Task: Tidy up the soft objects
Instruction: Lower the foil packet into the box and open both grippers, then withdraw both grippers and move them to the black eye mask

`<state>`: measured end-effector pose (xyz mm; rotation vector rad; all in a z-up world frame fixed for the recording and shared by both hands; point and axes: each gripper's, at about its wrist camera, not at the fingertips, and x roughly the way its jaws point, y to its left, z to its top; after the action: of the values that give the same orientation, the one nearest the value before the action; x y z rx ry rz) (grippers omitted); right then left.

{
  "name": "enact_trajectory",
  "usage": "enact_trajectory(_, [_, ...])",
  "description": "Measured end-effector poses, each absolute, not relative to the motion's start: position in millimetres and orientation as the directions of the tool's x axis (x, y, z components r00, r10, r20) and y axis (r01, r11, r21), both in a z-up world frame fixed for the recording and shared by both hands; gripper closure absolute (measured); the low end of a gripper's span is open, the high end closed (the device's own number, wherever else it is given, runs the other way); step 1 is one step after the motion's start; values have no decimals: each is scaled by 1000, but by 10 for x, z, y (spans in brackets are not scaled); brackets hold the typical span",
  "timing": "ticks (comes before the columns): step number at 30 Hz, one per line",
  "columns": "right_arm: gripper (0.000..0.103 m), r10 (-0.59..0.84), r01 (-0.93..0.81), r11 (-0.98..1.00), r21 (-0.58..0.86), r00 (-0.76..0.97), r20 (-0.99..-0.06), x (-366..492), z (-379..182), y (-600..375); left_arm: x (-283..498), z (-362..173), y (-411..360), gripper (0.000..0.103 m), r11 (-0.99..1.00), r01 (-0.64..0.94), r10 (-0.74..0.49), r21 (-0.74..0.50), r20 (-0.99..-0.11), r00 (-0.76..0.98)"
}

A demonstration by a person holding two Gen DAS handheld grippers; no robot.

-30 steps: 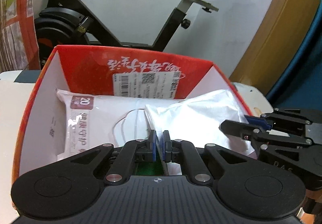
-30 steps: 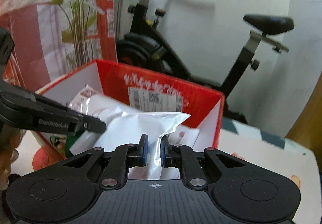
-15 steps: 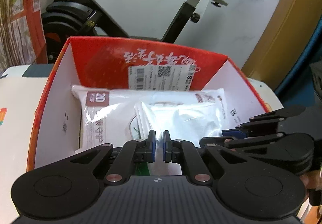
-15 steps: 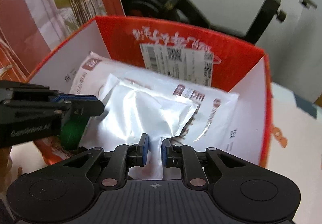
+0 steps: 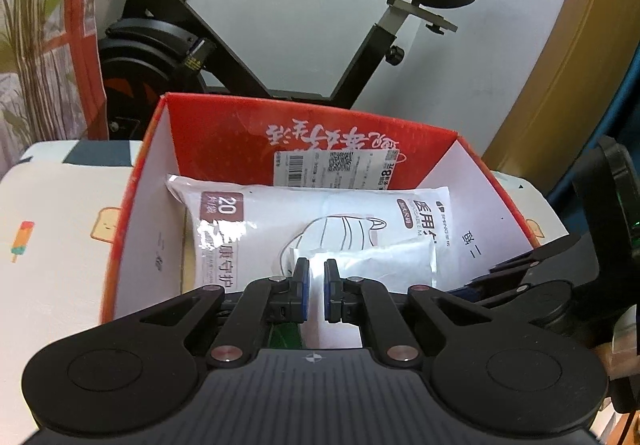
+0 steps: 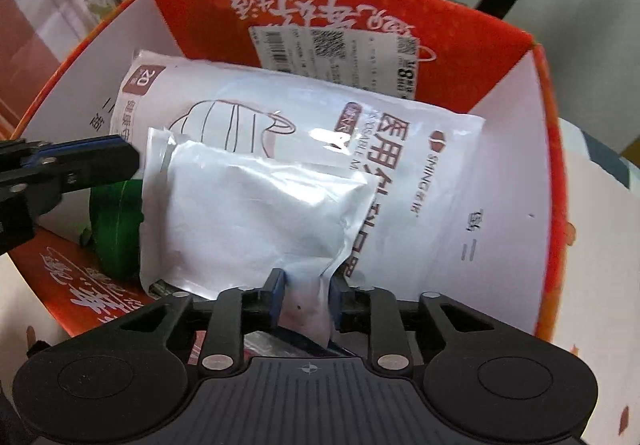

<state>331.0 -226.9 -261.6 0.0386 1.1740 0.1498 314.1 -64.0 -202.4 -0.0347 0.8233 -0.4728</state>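
Observation:
A red cardboard box (image 5: 476, 181) (image 6: 554, 149) holds a large white pack of face masks (image 5: 256, 221) (image 6: 420, 149). A smaller white soft pouch (image 6: 248, 213) (image 5: 384, 265) lies on top of it. A green soft object (image 6: 114, 229) sits at the box's near left corner. My right gripper (image 6: 306, 295) has its jaws slightly parted around the pouch's near edge, inside the box. My left gripper (image 5: 312, 293) hovers at the box's near edge with jaws slightly apart and nothing held; its fingers (image 6: 80, 161) also show in the right wrist view.
The box stands on a white table with a cartoon-print cloth (image 5: 48, 229). A black exercise bike (image 5: 248, 45) stands behind it against the wall. A plant and red curtain (image 5: 48, 37) are at the left. A wooden door frame (image 5: 560, 65) is at the right.
My right gripper lowered the small pouch into the box onto the mask pack and its jaws have parted. My left gripper drew back slightly and its jaws opened a little.

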Motion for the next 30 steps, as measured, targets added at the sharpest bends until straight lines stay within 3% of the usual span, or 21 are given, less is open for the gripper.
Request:
enact_trajectory(9, [31, 132, -53, 991, 121, 455, -880, 3082, -2295, -2340, 2976, -1838, -545, 87, 921, 370, -348, -123, -686, 639])
enact_trajectory(10, [28, 124, -56, 992, 110, 462, -878, 3058, -2243, -2326, 2942, -1812, -536, 79, 922, 372, -341, -108, -683, 646])
enact_trajectory(11, [16, 106, -61, 994, 87, 469, -877, 3033, -2188, -2308, 2903, -1783, -519, 73, 922, 374, -339, -100, -676, 654])
enact_trajectory(12, [6, 85, -65, 996, 61, 482, -872, 3013, -2126, -2286, 2862, -1752, -504, 60, 922, 375, -339, -95, -668, 662])
enact_trajectory(13, [3, 78, -67, 996, 51, 497, -864, 2999, -2069, -2285, 2820, -1719, -488, 50, 922, 378, -339, -90, -659, 671])
enact_trajectory(14, [1, 79, -66, 996, 53, 517, -852, 2952, -1997, -2287, 2779, -1690, -478, 45, 922, 378, -337, -82, -653, 679])
enact_trajectory(16, [0, 88, -55, 996, 69, 551, -830, 2919, -1910, -2287, 2696, -1627, -454, 19, 923, 379, -332, -70, -645, 688])
enact_trajectory(18, [0, 95, -41, 995, 87, 579, -810, 2838, -1822, -2303, 2620, -1567, -430, 1, 921, 383, -340, -72, -629, 699])
enact_trajectory(30, [0, 139, -34, 986, 164, 713, -687, 2210, -1532, -2273, 2130, -1309, -200, 0, 932, 353, -332, -78, -569, 752])
